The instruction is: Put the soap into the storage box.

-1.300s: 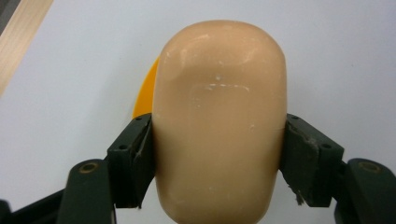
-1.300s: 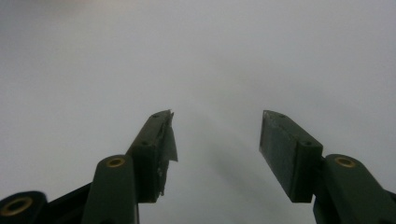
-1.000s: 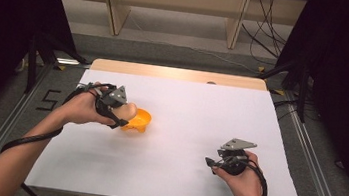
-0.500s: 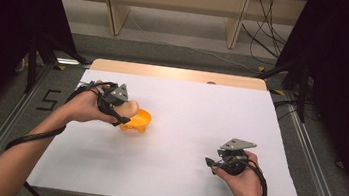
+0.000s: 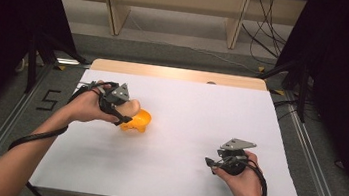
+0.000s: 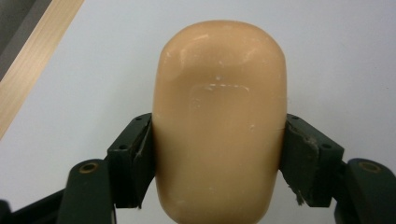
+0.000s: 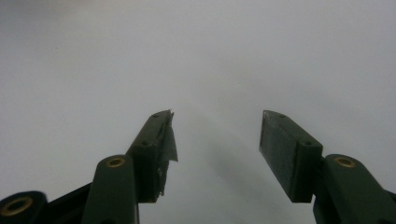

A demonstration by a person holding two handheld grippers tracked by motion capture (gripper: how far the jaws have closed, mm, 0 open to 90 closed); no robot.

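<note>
On the white desk point(image 5: 179, 129), left gripper point(image 6: 217, 154) jaws clamped on a tan rounded block point(image 6: 219, 121), high view adding an orange bowl point(image 5: 138, 121) beside it, right gripper point(image 7: 217, 140) jaws wide, holding nothing.

High view: above my side, facing forward and down over the white-covered table point(image 5: 188, 130).
Gripper views: close along my jaws, sharing that tabletop.

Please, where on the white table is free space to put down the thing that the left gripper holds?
Bare white table: the strip along the far edge, and the middle between the orange bowl-like piece and the right gripper. Crowded at the left gripper, clamped on the rounded tan block beside the bowl.
</note>
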